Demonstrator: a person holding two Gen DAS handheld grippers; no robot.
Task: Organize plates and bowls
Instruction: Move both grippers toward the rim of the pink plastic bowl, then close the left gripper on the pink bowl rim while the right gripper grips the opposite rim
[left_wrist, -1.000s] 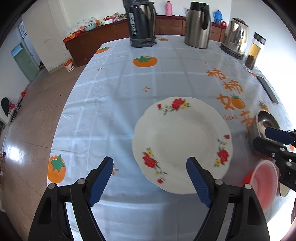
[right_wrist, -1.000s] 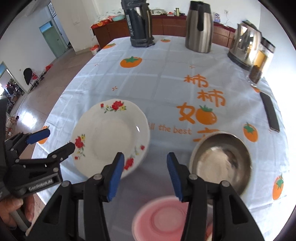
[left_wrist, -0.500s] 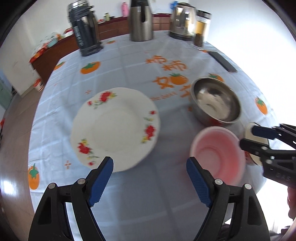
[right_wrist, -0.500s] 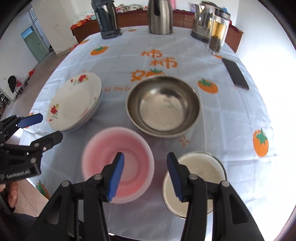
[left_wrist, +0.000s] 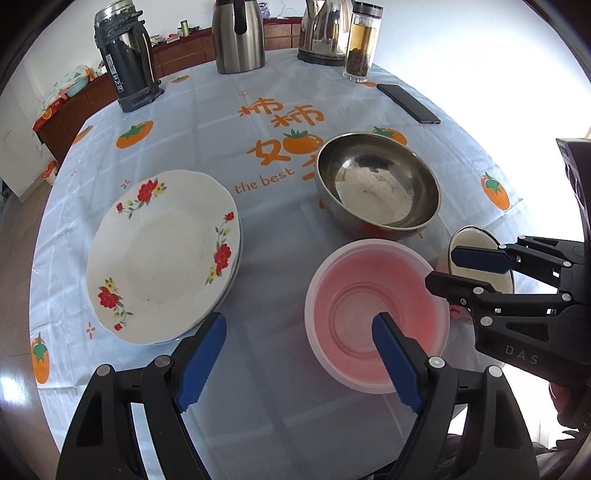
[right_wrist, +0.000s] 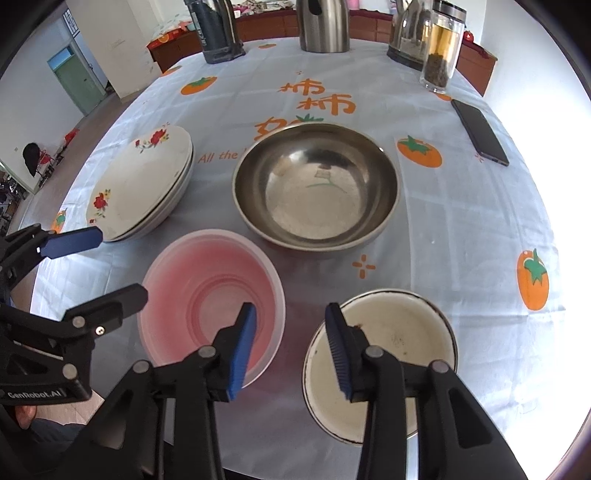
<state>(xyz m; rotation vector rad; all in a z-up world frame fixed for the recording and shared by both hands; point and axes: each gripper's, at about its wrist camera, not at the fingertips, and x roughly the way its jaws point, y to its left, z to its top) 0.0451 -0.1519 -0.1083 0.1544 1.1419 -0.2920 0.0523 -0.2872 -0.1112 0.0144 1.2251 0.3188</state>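
A stack of white floral plates lies at the table's left. To its right stand a steel bowl, a pink plastic bowl and a white enamel bowl. My left gripper hangs open and wide, its right finger over the pink bowl's near side, holding nothing. My right gripper hovers over the gap between the pink and white bowls. Its jaws are closing, with the two bowls' neighbouring rims below and between them; no pad presses on anything.
At the table's far end stand a dark thermos, a steel jug, a kettle and a glass tea jar. A black phone lies at the right. The table's near edge is close below both grippers.
Both grippers have swung right from the plates to the bowls and dropped a little. The right gripper's jaws have narrowed. The left gripper's jaws stayed wide.
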